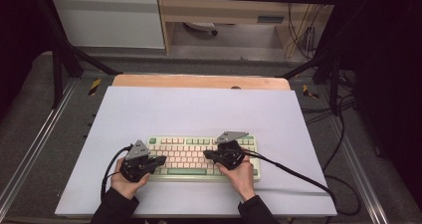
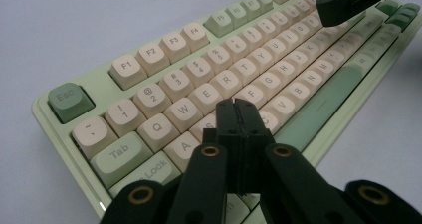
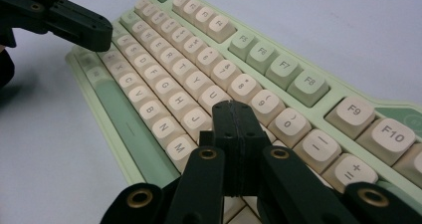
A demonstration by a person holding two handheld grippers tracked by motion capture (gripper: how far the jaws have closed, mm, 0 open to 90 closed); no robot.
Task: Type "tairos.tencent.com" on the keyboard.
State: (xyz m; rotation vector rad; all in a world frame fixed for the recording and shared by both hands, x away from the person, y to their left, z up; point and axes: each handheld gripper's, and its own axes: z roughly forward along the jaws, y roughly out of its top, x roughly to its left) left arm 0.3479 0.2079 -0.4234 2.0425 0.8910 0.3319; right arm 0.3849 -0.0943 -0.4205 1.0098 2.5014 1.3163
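Tongs [image 2: 238,104] [image 3: 234,106] closed — both poised over keyboard [image 1: 191,154].

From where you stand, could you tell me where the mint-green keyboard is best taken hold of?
Grip the keyboard by its two short ends, one hand-held gripper from each side. It lies flat with a low, thin case; its ends are bare rim, while the top is covered in keys, so pinching there would press them.

Right gripper [image 3: 238,107]: black jaws pressed together, nothing btwn them, tip over the pale-green keyboard with cream keycaps [image 3: 199,69] near the J/K/M keys. Keyboard runs diagonally, upper left to lower right of frame, on a pale lilac-white table surface [image 3: 348,30]. Left gripper [image 3: 97,32], black, upper left, above keyboard's far end.
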